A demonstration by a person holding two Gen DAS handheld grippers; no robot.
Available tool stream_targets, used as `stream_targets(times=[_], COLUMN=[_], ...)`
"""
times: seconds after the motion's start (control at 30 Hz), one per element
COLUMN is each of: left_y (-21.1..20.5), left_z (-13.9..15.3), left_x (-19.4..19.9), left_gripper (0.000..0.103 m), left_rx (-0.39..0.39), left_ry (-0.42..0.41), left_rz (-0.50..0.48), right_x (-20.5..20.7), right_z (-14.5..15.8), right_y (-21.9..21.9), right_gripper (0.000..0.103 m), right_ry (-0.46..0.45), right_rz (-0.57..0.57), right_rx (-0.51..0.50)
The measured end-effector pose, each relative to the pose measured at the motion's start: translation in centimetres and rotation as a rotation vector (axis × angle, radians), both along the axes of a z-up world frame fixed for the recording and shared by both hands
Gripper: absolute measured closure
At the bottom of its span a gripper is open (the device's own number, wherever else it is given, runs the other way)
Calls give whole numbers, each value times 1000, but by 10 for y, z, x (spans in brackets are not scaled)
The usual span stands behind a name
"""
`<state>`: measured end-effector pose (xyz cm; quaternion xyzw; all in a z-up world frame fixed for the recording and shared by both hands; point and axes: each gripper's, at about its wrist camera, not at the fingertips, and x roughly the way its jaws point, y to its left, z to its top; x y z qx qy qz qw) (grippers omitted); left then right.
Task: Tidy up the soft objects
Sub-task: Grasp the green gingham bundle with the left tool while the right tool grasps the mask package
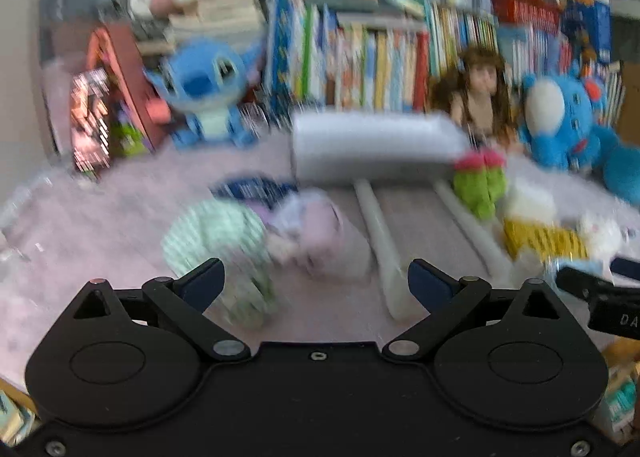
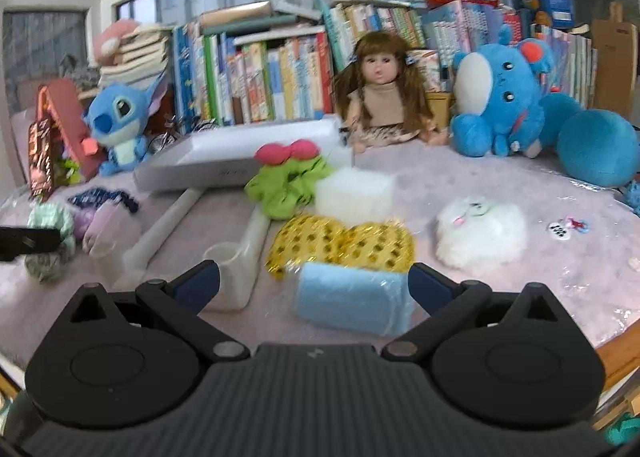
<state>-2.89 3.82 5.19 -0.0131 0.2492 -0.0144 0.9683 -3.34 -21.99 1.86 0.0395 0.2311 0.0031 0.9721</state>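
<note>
Soft items lie scattered on a pink cloth-covered table. My right gripper [image 2: 314, 281] is open low over the table, with a light blue sponge [image 2: 352, 297] lying between its fingers, close to the right one. Behind the sponge are a yellow sequin pouch [image 2: 344, 245], a white foam block [image 2: 354, 195], a green plush with pink top [image 2: 288, 181] and a white fluffy toy [image 2: 480, 233]. My left gripper [image 1: 316, 281] is open and empty in a blurred view, near a green striped bundle [image 1: 216, 241] and a lilac bundle [image 1: 320, 233]. A dark blue cloth [image 1: 252, 187] lies behind them.
A white tray [image 2: 240, 161] on long white legs [image 2: 160, 229] lies mid-table. A blue alien plush [image 2: 116, 125], a doll [image 2: 380, 93] and a big blue plush [image 2: 504, 97] sit against rows of books [image 2: 260, 77]. The wooden table edge [image 2: 616, 353] is at the right.
</note>
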Motion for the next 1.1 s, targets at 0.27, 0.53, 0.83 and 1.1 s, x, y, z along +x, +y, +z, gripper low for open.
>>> stream_targets(times=[0.27,0.53,0.83,1.1], left_y=[28,41,44,42], left_z=[8,-20,-33,-42], left_x=[5,20,34,43], left_gripper=[6,12,12,12], left_rx=[26,2,-32,-40], left_ry=[-28,60,89,101], left_rz=[135,211,242,258], right_x=[5,1,7,13], right_z=[2,-5,-12,-19], right_y=[-5,9,3,-1], right_gripper=[2,7,7,7], right_ry=[-28,-16,18,50], right_rz=[-50,-29,-83,-111], right_rx=[-54,-129,-88,-50])
